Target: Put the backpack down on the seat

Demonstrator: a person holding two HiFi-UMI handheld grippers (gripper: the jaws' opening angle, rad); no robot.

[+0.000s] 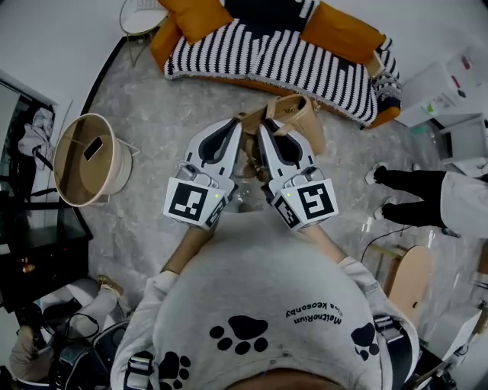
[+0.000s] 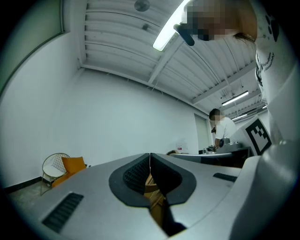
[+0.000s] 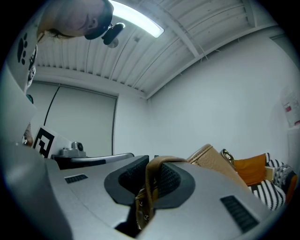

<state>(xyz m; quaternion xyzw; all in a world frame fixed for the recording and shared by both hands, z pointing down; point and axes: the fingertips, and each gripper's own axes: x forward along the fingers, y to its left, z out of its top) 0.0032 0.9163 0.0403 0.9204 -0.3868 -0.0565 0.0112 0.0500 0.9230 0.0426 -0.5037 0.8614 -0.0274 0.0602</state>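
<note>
A tan backpack [image 1: 299,116] hangs in front of me by its straps, above the grey floor and just short of the sofa [image 1: 229,57] with its black-and-white striped cover. My left gripper [image 1: 237,124] is shut, and a tan strap [image 2: 151,186] shows between its pads. My right gripper [image 1: 264,126] is shut on the other strap [image 3: 149,180], which loops over its jaws; the backpack body [image 3: 213,161] shows just beyond. In the right gripper view the sofa [image 3: 277,183] lies at the far right.
Orange cushions [image 1: 200,17] lie on the sofa. A round wooden basket [image 1: 88,160] stands to the left, with a wire chair [image 1: 141,15] behind it. A person's black-trousered legs [image 1: 415,198] stand at the right, near a white cabinet [image 1: 450,87]. Dark furniture [image 1: 30,251] fills the lower left.
</note>
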